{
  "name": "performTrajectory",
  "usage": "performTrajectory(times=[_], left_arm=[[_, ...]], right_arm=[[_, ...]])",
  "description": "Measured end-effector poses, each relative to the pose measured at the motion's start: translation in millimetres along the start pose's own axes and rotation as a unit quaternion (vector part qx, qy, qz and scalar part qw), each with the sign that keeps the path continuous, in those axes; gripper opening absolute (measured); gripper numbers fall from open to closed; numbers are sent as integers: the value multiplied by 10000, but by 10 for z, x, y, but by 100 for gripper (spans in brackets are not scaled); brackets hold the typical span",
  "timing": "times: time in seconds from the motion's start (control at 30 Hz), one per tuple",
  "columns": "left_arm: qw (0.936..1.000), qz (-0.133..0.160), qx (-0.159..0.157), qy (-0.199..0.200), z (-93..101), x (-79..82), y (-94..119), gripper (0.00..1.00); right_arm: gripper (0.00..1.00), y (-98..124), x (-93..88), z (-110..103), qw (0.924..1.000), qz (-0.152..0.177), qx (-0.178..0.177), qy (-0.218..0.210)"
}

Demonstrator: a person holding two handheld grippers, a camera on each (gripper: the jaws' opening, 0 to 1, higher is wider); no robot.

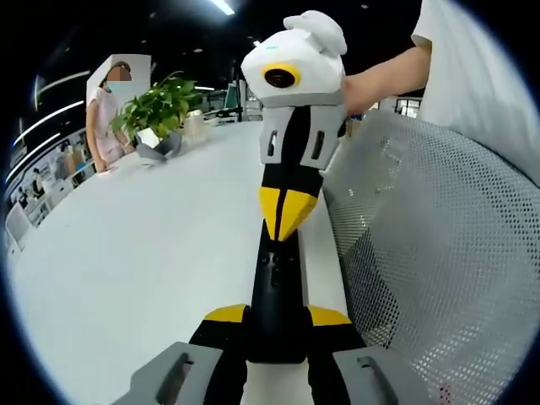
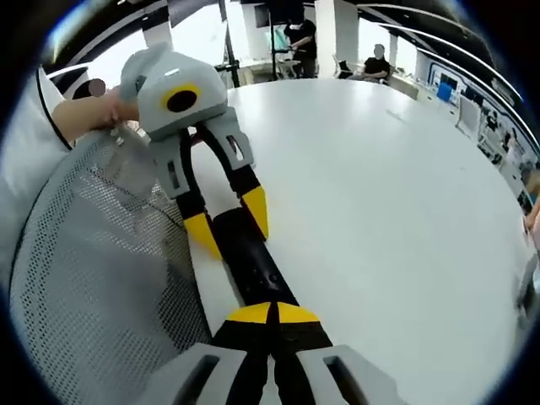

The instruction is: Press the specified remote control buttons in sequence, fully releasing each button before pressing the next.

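At the table [image 2: 380,211] edge, the left gripper [image 2: 226,218] pinches the remote [image 2: 253,261] while the right gripper [image 1: 287,218], pressed together, seemingly presses a button, progress unclear.

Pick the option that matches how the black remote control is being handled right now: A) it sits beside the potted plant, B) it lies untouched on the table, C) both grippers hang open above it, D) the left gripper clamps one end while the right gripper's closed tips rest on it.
D: the left gripper has its yellow tips on either side of the remote control, and the right gripper has its closed tips on top of it.
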State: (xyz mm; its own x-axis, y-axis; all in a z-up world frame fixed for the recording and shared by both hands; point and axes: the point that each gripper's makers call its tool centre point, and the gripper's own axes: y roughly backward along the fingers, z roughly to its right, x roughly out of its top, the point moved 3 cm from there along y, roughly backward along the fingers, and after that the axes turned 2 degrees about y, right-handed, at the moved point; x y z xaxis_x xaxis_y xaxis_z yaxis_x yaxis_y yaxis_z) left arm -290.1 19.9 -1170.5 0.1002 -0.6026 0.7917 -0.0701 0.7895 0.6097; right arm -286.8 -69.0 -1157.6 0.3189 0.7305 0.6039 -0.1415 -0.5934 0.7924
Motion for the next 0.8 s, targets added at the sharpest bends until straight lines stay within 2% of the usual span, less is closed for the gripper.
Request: performTrajectory(times=[0.07, 0.2, 0.27, 0.3, 0.4, 0.47, 0.53, 0.67, 0.8], left_arm=[[10000, 1, 2, 5, 0, -1, 0, 25], [10000, 16, 4, 18, -1, -1, 1, 25], [10000, 18, 0, 11, -1, -1, 2, 25], [10000, 17, -2, 12, -1, -1, 2, 25], [10000, 17, -2, 8, 0, 0, 2, 25], [10000, 17, 0, 9, 0, 0, 1, 25], [10000, 19, 3, 18, -1, -1, 1, 25], [10000, 19, 5, 13, -6, -5, -2, 25], [10000, 26, 2, 10, -14, -15, -8, 25]], right_arm=[[0, 4, 11, -14, 9999, 25, 19, 121], [0, -3, 77, -10, 9942, -78, -127, 1063], [0, -19, 78, -29, 9908, -276, -56, 1327], [0, -35, 98, -45, 9890, -272, 9, 1455], [0, -64, 118, -81, 9864, -274, 145, 1613], [0, -91, 82, -85, 9839, -431, 207, 1721], [0, -75, 112, -69, 9827, -397, 220, 1795], [0, -78, 118, -57, 9792, -533, 395, 1918], [0, -92, 129, -35, 9791, -722, 616, 1800]])
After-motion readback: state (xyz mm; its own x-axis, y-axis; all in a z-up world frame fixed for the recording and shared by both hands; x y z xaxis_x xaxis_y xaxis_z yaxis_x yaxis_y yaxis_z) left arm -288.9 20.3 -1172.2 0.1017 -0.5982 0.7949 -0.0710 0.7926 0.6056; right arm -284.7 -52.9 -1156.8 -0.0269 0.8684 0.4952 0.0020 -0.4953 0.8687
